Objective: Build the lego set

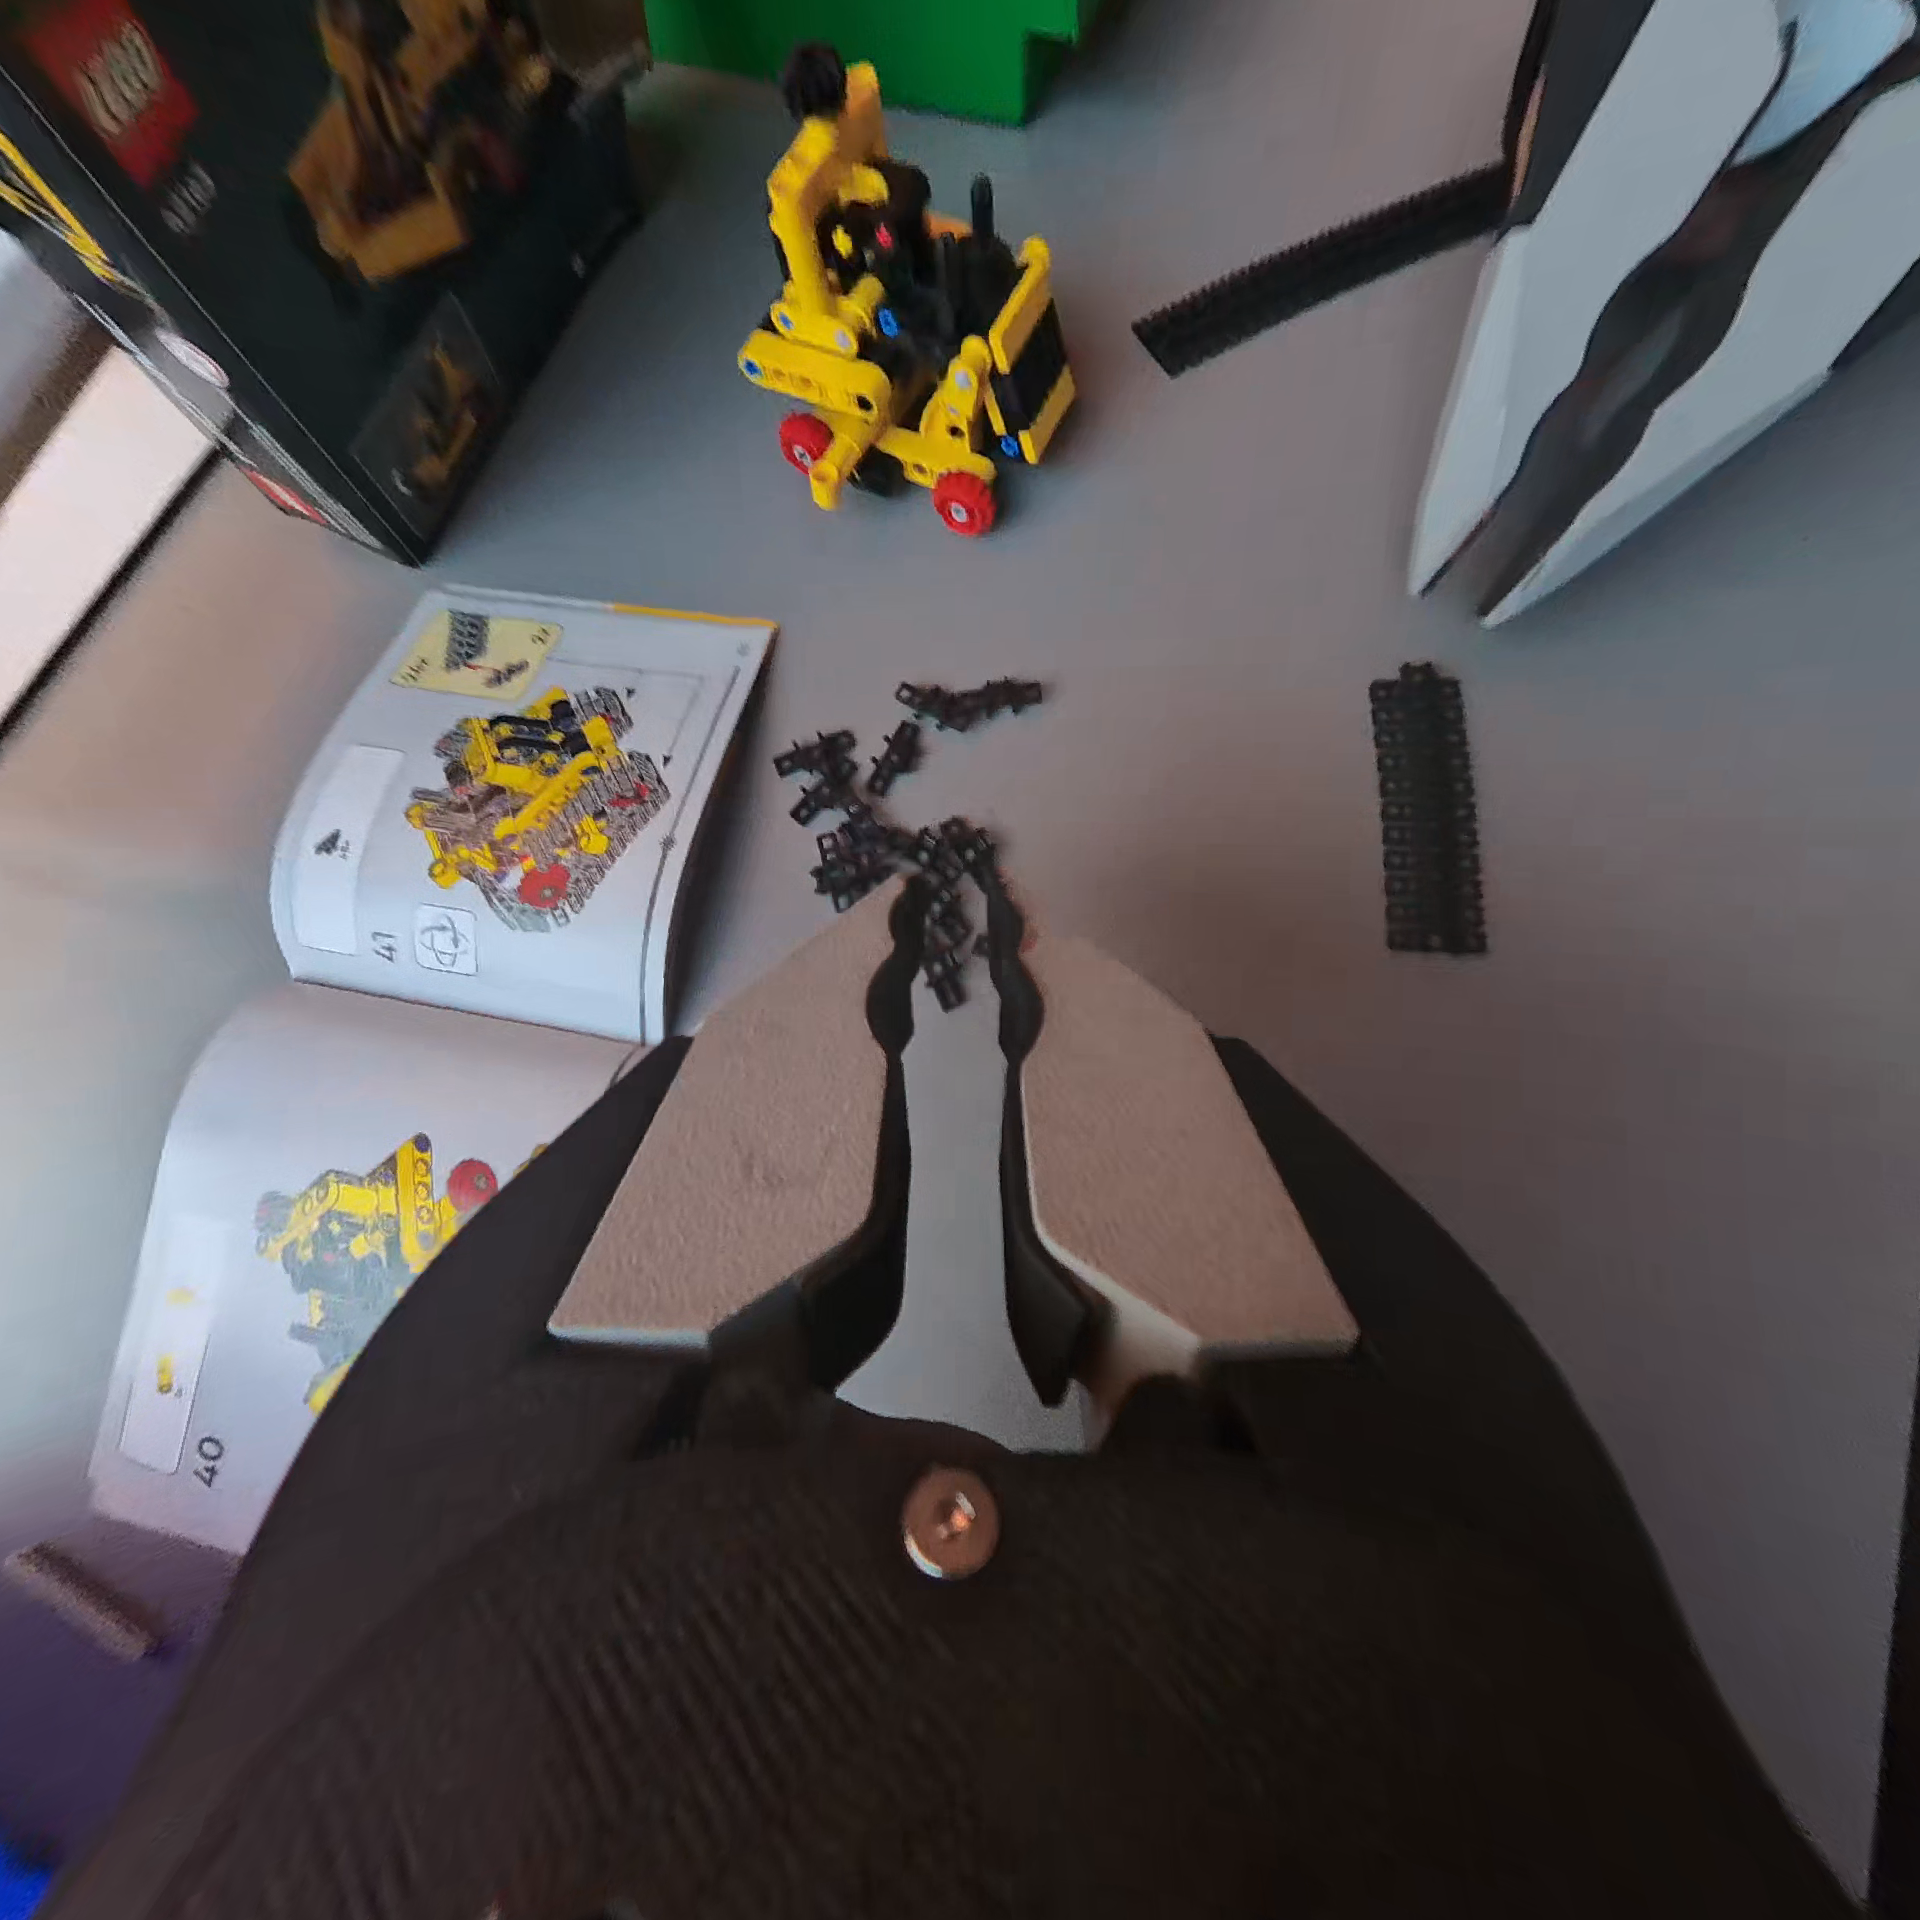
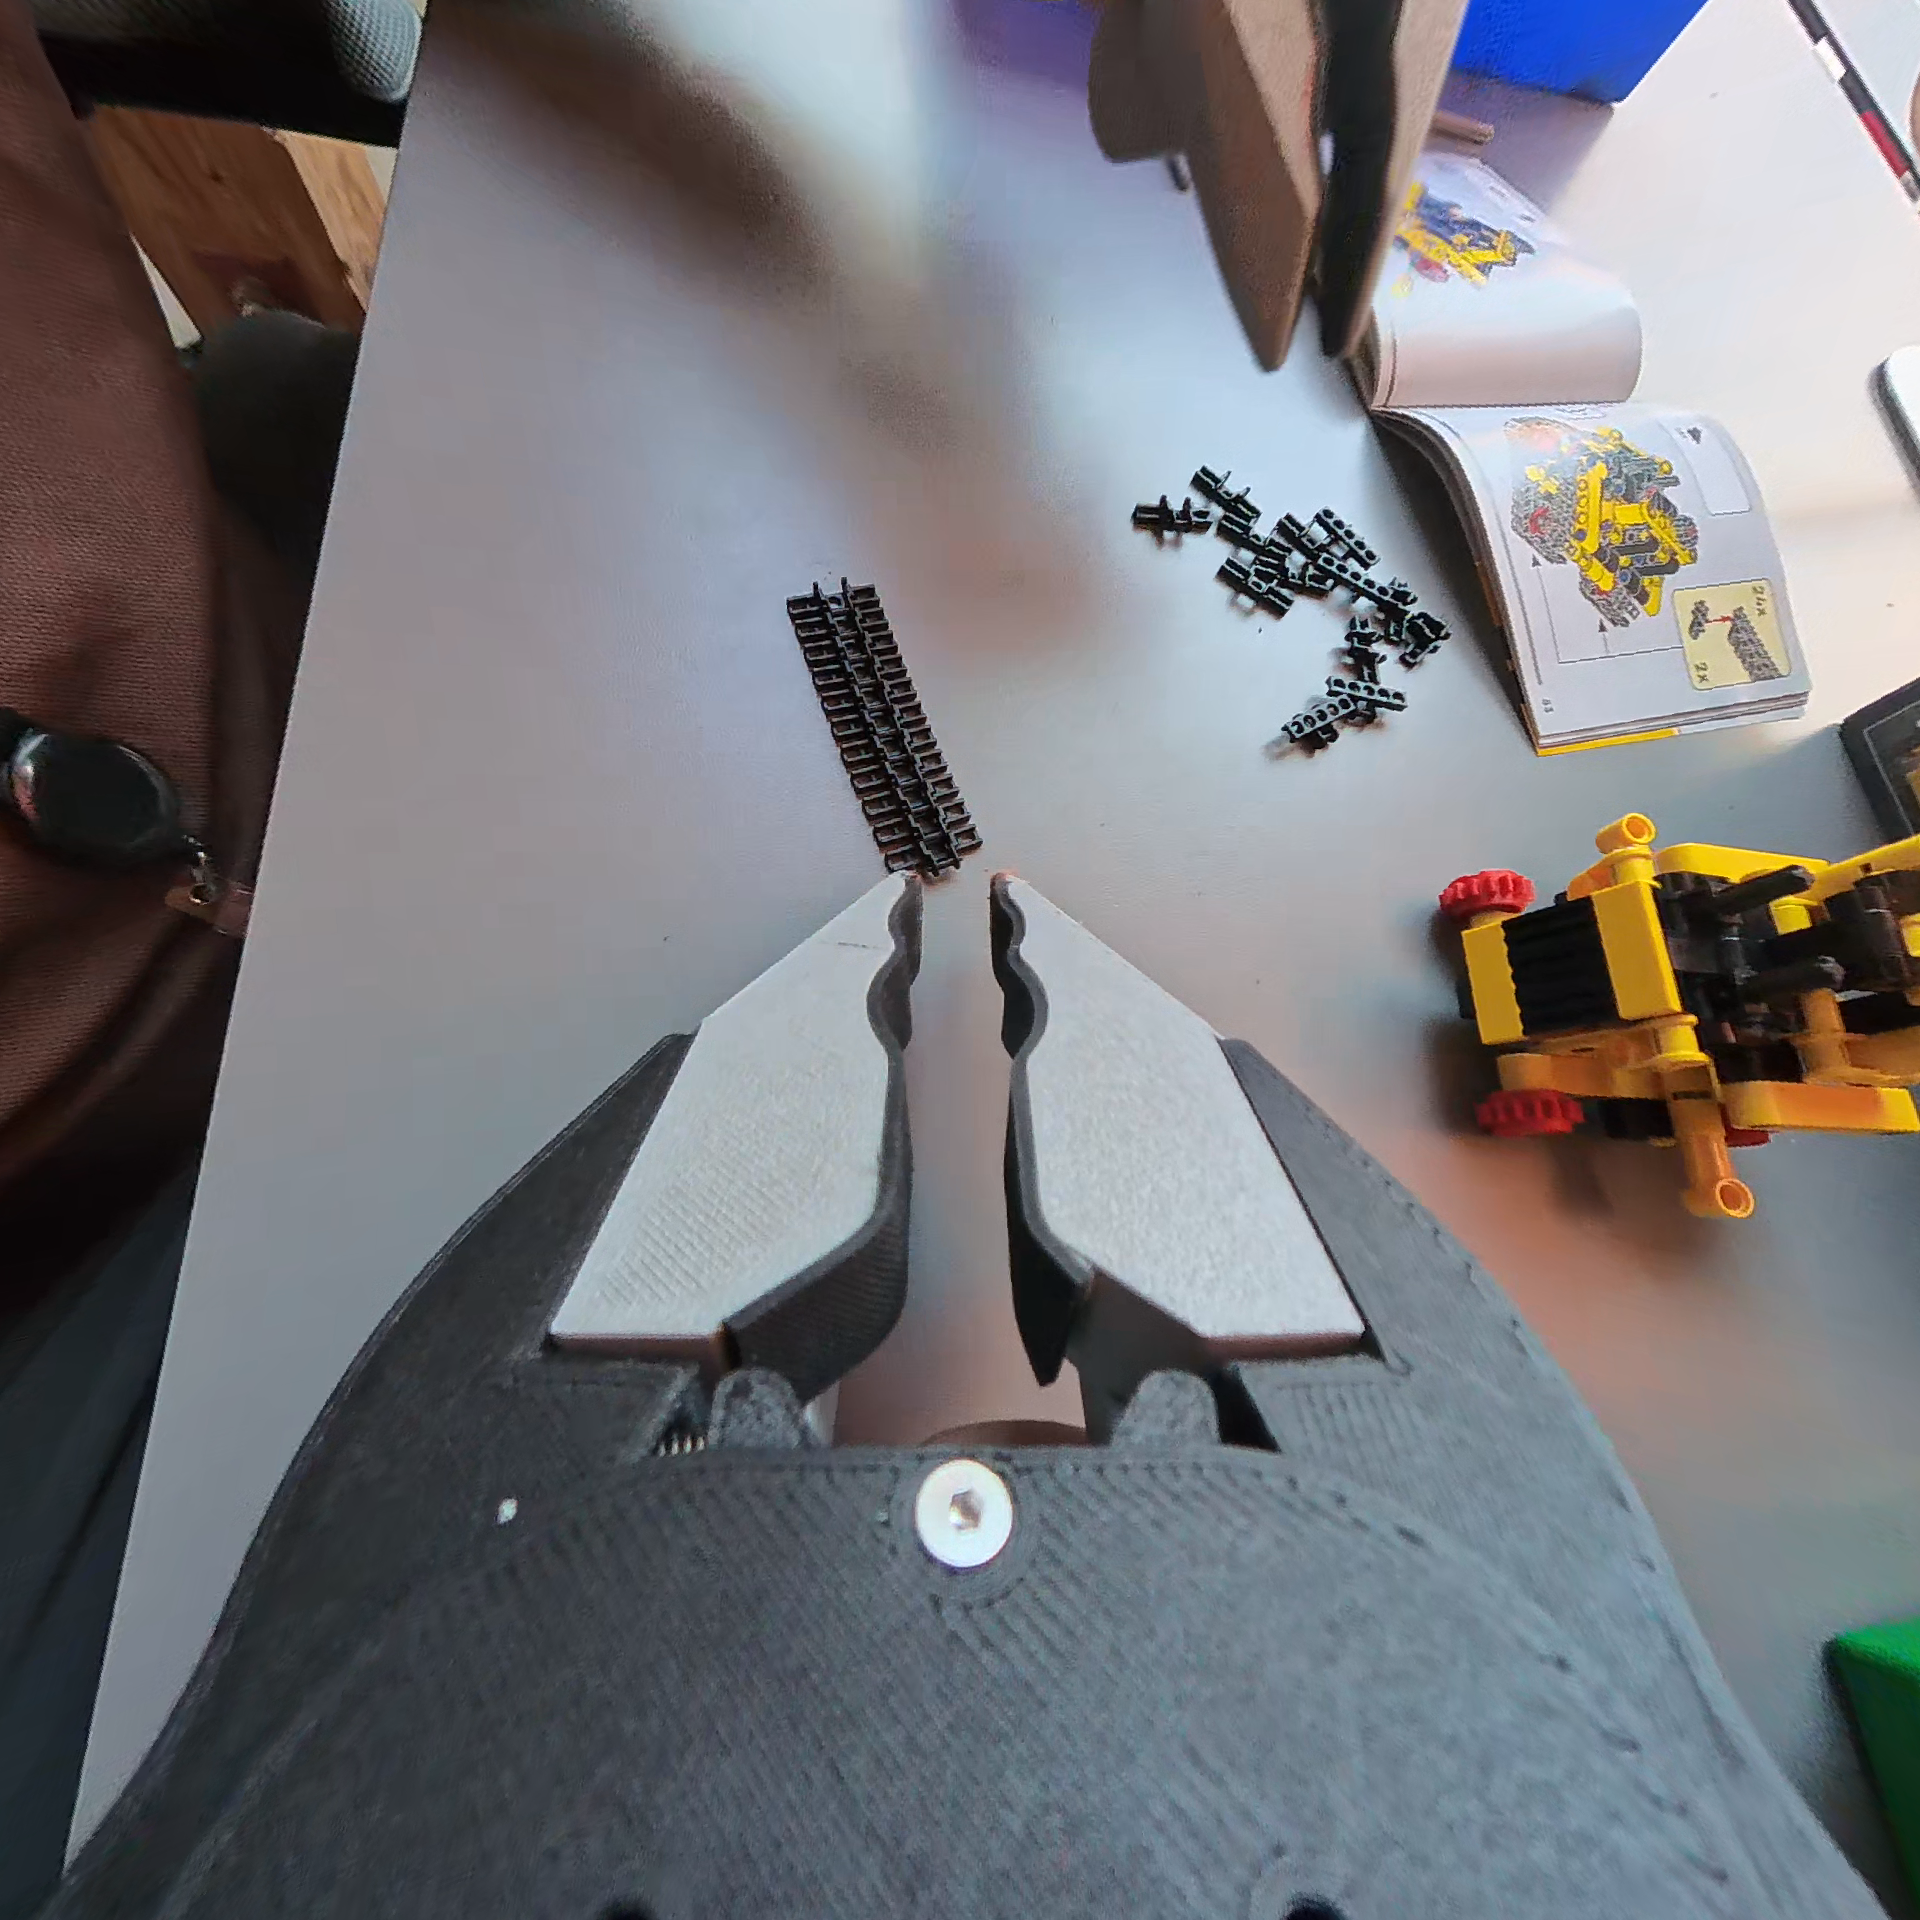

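Here: my left gripper [image 1: 948, 914] tilts down over the loose black links [image 1: 894, 810], fingers narrowly apart, holding nothing certain. My right gripper [image 2: 954, 883], narrowly parted and empty, points at the joined track strip [image 2: 883, 727]; yellow digger [image 2: 1683, 997] sits right.

Each gripper, left [image 1: 951, 914] and right [image 2: 956, 883], has a ribbed black printed body, two pale grey wedge fingers [image 2: 748, 1132] lined with wavy black pads, and a silver screw [image 2: 963, 1512] at 6 o'clock of the fingers. The person wears a brown garment [image 2: 125, 644] at 9 o'clock.
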